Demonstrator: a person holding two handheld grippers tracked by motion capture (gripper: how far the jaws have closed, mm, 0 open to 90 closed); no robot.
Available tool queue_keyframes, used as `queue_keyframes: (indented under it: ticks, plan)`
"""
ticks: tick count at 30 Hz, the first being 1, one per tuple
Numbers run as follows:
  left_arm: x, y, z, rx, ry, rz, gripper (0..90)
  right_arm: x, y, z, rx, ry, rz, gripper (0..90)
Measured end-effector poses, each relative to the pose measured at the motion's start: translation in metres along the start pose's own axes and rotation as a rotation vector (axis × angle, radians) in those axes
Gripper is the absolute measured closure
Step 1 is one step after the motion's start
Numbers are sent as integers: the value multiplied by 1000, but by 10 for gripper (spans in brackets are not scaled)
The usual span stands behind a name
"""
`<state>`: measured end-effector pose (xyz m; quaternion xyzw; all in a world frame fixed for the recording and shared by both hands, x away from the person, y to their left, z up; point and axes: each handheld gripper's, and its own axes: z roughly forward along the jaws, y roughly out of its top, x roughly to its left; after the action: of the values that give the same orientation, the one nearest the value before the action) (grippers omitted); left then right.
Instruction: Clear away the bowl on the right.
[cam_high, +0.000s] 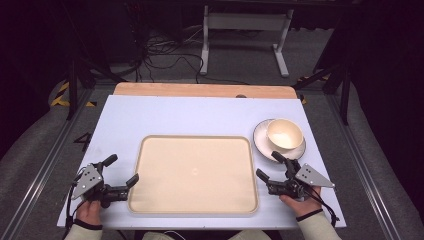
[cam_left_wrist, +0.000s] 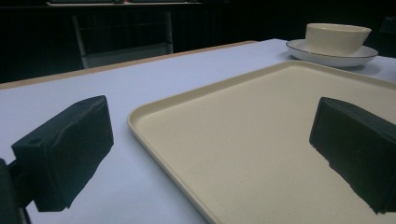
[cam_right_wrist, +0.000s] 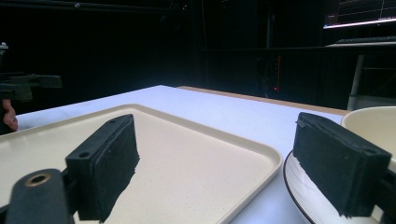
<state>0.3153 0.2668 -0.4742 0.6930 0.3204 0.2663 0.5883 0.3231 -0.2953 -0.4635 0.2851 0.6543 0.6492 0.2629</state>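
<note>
Two tongs held released, empty: left tongs (cam_high: 121, 170) | right tongs (cam_high: 270, 165) | flanking tray (cam_high: 194, 175) on bench (cam_high: 200, 115) | bowl (cam_high: 284, 134) kept on saucer (cam_high: 260, 137), far right, likely for reach

We see a counter (cam_high: 165, 112) whose top is pale, almost white with a faint lavender cast, and a strip of bare light wood runs along its far edge. A large cream rectangular tray (cam_high: 195, 172) with rounded corners and a low raised rim lies flat on it, toward the near edge and about midway across. We see nothing resting inside the tray. Just beyond the tray's far right corner sits a white saucer (cam_high: 261, 142) with a thin dark line around its rim; whether it touches the tray we cannot tell. The saucer carries a cream bowl (cam_high: 284, 134), standing upright.
</note>
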Motion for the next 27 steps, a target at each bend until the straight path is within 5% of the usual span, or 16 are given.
queue_keyframes:
  ticks: [22, 26, 27]
  plan:
    - [0, 0, 0, 3, 0, 1, 2, -1, 1, 0, 3, -10, 14, 167]
    - [0, 0, 0, 3, 0, 1, 2, -2, 2, 1, 26, -22, 20, 167]
    - [0, 0, 0, 4, 1, 0, 3, -3, 4, 2, 65, -32, -14, 167]
